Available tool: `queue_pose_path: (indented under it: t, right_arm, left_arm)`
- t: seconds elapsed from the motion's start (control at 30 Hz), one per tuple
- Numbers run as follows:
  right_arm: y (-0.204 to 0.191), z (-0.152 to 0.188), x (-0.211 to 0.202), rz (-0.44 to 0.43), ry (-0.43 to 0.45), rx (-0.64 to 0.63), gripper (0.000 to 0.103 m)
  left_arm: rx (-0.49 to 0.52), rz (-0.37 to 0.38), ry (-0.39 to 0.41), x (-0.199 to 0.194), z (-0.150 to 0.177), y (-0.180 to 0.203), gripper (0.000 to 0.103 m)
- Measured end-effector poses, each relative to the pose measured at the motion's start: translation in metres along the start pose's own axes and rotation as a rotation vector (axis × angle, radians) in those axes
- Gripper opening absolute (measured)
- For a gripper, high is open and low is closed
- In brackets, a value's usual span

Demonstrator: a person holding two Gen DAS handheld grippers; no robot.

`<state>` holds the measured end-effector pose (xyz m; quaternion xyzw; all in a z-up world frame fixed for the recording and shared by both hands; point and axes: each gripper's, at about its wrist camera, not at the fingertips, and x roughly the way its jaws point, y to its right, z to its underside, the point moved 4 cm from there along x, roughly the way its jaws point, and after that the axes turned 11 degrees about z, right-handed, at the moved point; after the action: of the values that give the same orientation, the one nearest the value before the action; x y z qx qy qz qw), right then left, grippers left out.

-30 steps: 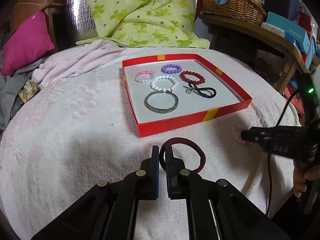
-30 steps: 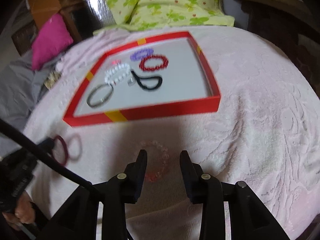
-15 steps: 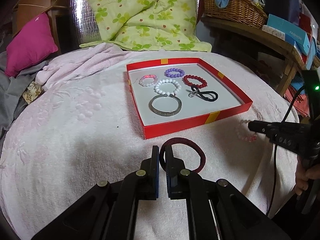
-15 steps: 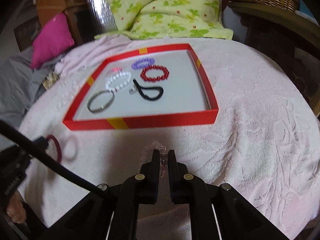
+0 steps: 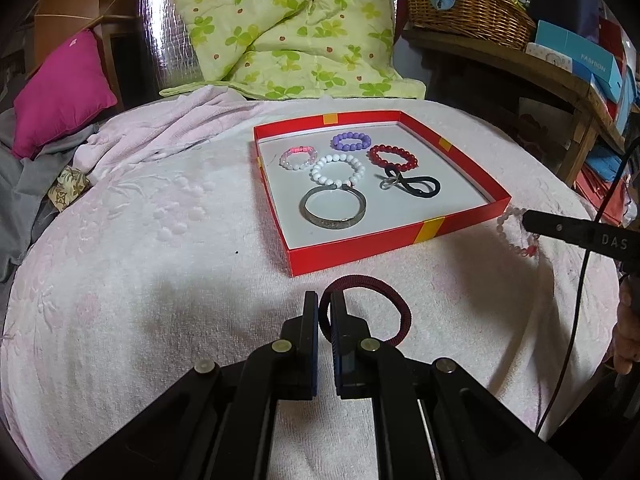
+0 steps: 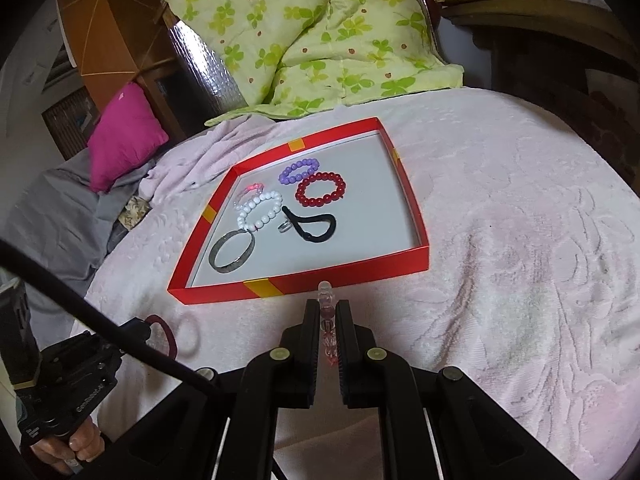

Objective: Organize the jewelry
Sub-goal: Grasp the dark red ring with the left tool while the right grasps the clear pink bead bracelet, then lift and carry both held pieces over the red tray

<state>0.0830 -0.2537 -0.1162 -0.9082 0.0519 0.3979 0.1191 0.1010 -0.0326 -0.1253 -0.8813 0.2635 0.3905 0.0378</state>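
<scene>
Both tongs clamp loops: left tongs [image 5: 325,312] a maroon hair band [image 5: 384,296], right tongs [image 6: 329,320] a clear-pink bead bracelet [image 6: 326,300]

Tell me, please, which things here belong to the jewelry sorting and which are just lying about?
Job: red tray, maroon hair tie in left tongs, clear bead bracelet in right tongs, bracelets already in the tray.
Lying about: pink cushion, green quilt, wicker basket.

left claw [image 5: 325,310]: jaws nearly closed, pinching a dark red hair tie [image 5: 366,312], low over the bed | right claw [image 6: 329,320]: jaws closed on a clear pink bead bracelet [image 6: 326,320], raised | bare fingers [image 6: 78,446] wrap the left handle
</scene>
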Motion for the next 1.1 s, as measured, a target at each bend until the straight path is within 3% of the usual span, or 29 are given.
queue_pose_path:
  t: [0.3,0.77,1.1]
  right_arm:
    - [0.023,-0.003,-0.005,-0.010,0.007,0.043,0.009]
    - [0.031,-0.010,-0.012,-0.114,0.014,0.132,0.009]
    - [0.031,-0.012,-0.020,-0.149,0.041,0.167,0.009]
  left_arm:
    - [0.019,-0.006,-0.002,0.004,-0.001,0.006,0.006]
    - [0.020,0.125,0.099,-0.015,-0.015,0.023,0.006]
    - [0.043,0.110,0.123,-0.022,-0.027,0.034,0.006]
